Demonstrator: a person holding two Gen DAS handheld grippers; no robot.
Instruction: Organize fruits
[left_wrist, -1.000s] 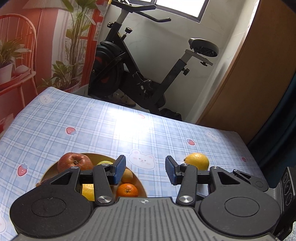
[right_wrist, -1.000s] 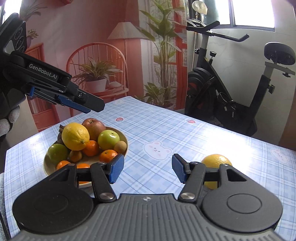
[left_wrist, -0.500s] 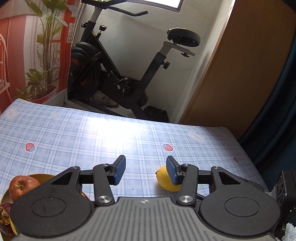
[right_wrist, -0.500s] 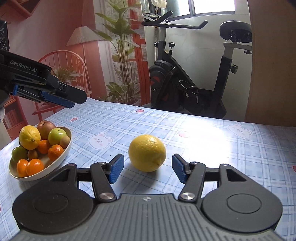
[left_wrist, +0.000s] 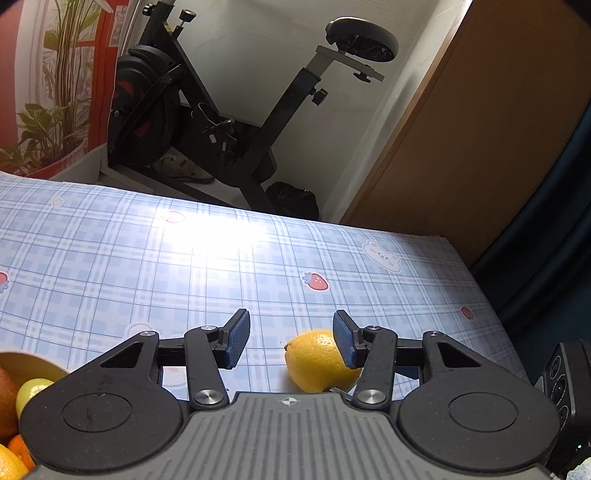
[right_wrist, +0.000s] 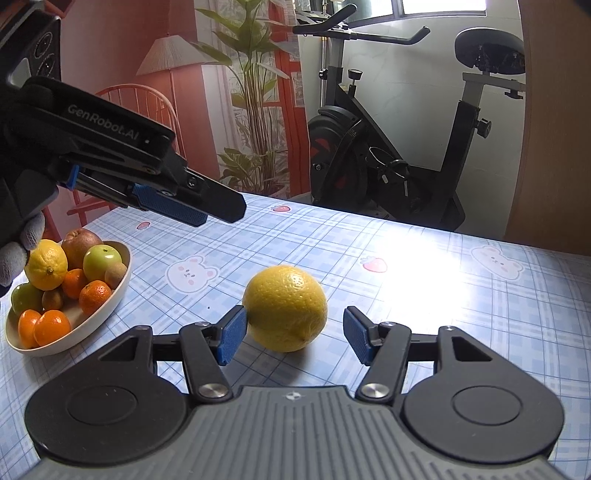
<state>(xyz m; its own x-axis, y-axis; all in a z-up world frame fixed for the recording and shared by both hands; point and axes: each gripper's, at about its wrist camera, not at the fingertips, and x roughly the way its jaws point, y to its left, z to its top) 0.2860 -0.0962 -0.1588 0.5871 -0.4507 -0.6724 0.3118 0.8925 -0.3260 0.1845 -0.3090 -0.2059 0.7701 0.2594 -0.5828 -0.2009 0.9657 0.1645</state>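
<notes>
Both wrist views have closed on the loose lemon (right_wrist: 285, 308) since the earlier frames, where it lay further off and to the right; it now rests on the tablecloth (right_wrist: 424, 295) between the fingers of the right gripper (right_wrist: 291, 338), whose left pad touches or nearly touches the rind while the right pad stands clear; jaws parted, nothing gripped. In the left wrist view the same lemon (left_wrist: 319, 363) sits partly behind the right finger of the left gripper (left_wrist: 291, 341), whose jaws are also apart and hold nothing. Step in hand, by judgement: approach to pick up the stray lemon for the bowl (right_wrist: 110, 304), which stands to the left, well apart and already heaped with oranges, green apples, a red apple and another lemon. Next move calls for centring the fruit and closing evenly, since a round body may roll off one pad. Lemon rind is pebbled and firm; pads are blue and ribbed; the cloth is glossy blue plaid and glares under window light.
</notes>
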